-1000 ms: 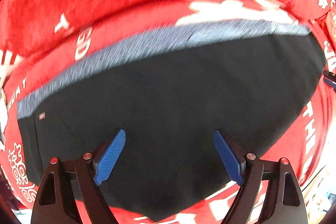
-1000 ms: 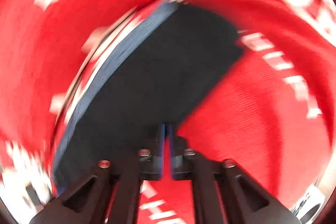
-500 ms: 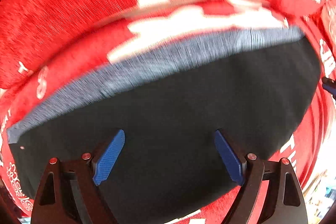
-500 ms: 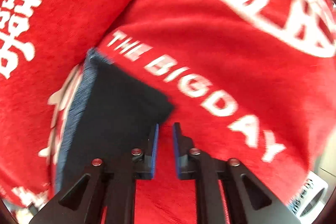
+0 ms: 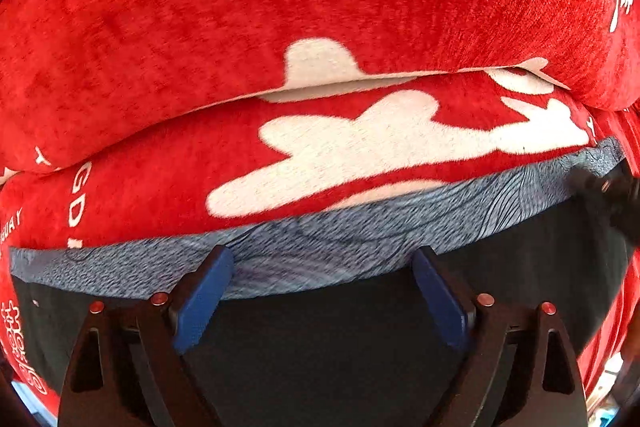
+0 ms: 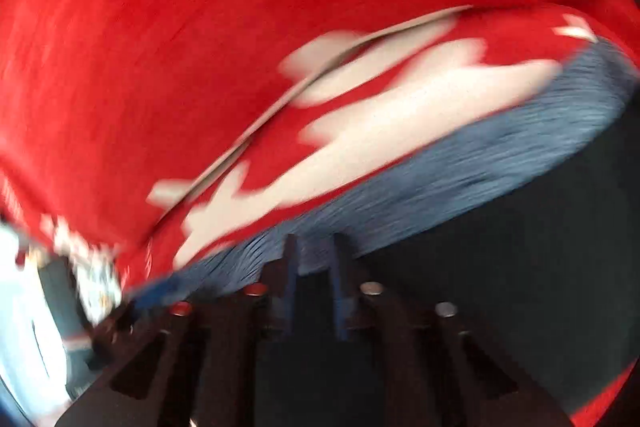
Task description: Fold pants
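Observation:
The dark folded pants (image 5: 320, 339) lie flat on a red blanket, their grey-blue waistband (image 5: 360, 239) along the far edge. My left gripper (image 5: 320, 291) is wide open, its blue pads hovering over the waistband with nothing between them. The right gripper's dark body (image 5: 618, 199) shows at the pants' far right corner. In the blurred right wrist view the pants (image 6: 500, 267) fill the lower right and the waistband (image 6: 460, 163) runs diagonally. My right gripper (image 6: 314, 279) is slightly open over the waistband edge, holding nothing that I can see.
A red blanket with white lettering (image 5: 360, 147) covers the surface under the pants. A thick red roll or cushion (image 5: 280, 7) rises behind the waistband. A bright, blurred area off the blanket shows at the lower left (image 6: 32, 307) of the right wrist view.
Both grippers have moved toward the waistband. The right gripper let go of the pants' corner, opened slightly and swung round to face the waistband. The left gripper stayed open.

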